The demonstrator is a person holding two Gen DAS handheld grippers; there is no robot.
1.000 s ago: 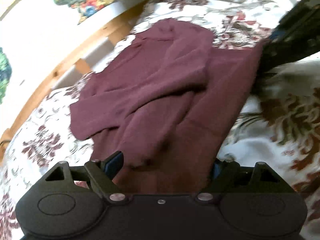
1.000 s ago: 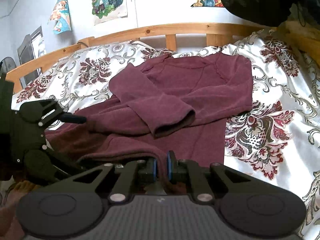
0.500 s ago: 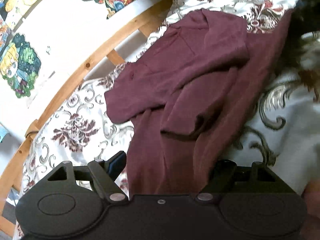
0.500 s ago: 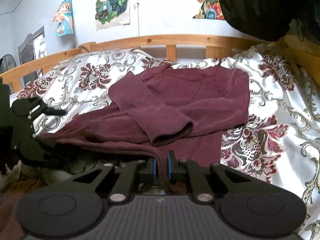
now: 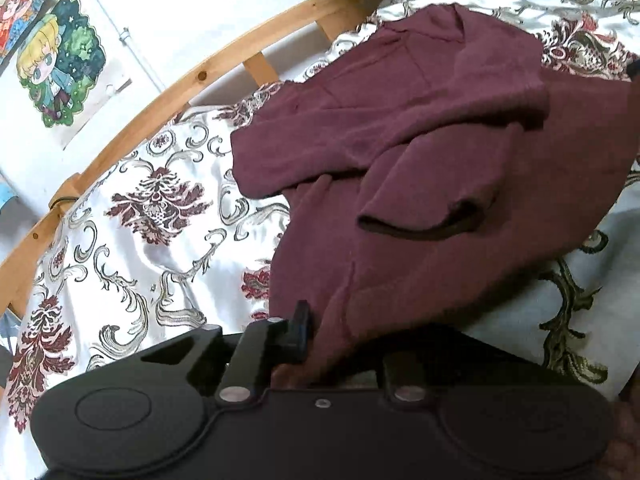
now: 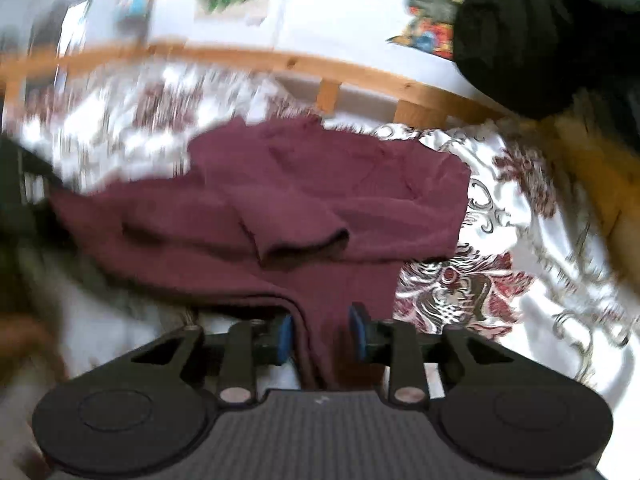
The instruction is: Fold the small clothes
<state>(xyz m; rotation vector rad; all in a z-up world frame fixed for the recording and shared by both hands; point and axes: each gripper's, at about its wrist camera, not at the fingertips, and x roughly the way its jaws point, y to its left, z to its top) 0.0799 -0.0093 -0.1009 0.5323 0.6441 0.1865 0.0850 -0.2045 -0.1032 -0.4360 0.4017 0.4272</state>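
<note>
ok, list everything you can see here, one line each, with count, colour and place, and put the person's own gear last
Maroon long-sleeved knit top: one, maroon, spread on the bed, one sleeve folded across its front.
Floral satin bedspread: one, white with dark red and grey scrolls, under the top.
Wooden bed rail: one, light brown, along the far edge.
Cartoon posters: several, multicoloured, on the white wall.
Dark bundle: one, black, upper right in the right wrist view.
Left gripper: one, black, jaws closing on the top's near hem.
Right gripper: one, black with blue pads, jaws opening, hem between them.

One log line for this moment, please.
stage: hem regrip | left gripper: closing on maroon sweater hem | right gripper: opening, hem between pads | sleeve folded across front
</note>
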